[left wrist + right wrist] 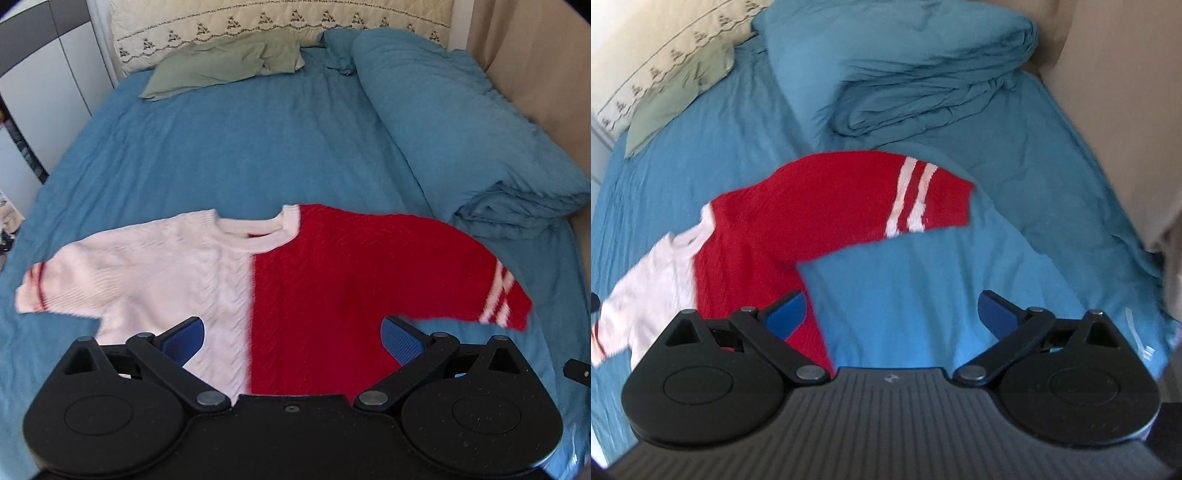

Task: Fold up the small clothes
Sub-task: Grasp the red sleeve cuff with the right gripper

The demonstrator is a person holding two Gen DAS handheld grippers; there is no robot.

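Note:
A small knit sweater (258, 280), half white and half red, lies spread flat on the blue bed sheet (240, 147), collar away from me and both sleeves out. My left gripper (291, 336) is open and empty, hovering over the sweater's lower middle. The right wrist view shows the red half and its white-striped sleeve (916, 199). My right gripper (894, 314) is open and empty over the sheet just right of the sweater's body, below the red sleeve.
A rolled blue duvet (461, 122) lies along the bed's right side, also in the right wrist view (923, 74). A green pillow (225, 62) and a cream quilted headboard (280, 18) are at the far end. A beige wall (1115, 110) borders the right.

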